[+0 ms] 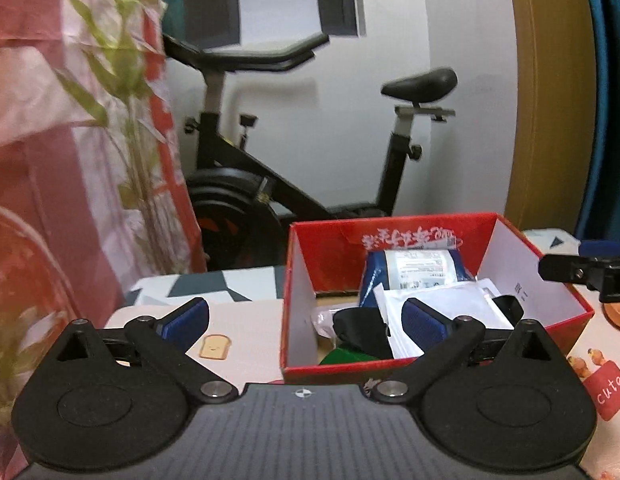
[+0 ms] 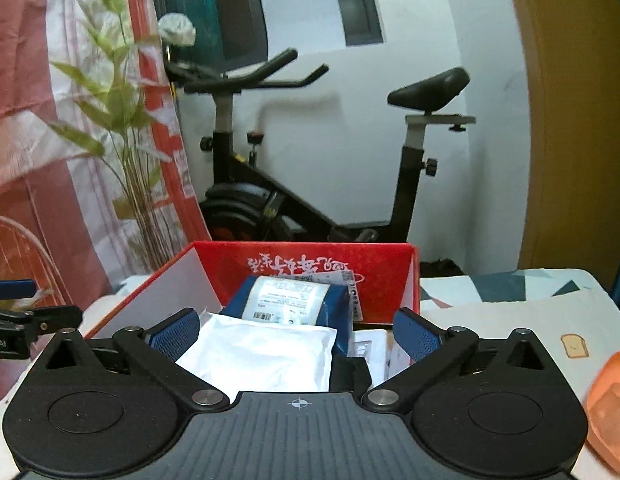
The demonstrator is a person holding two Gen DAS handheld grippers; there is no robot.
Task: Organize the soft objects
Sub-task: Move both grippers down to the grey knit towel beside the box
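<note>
- Left tool [image 1: 306, 320] and right tool [image 2: 296, 330]: jaws spread fully wide, nothing between the pads of either.
- Soft items lie inside the red box [image 2: 412, 276], which stands near the far edge of the desk [image 2: 510, 320]: white pouch [image 2: 262, 354] on top, blue packet [image 2: 294, 300] behind it, black fabric [image 1: 362, 332] at the front.
- Judged step: between placements, both tools empty.
- Next move calls for locating a remaining loose soft item; none is visible here.
</note>
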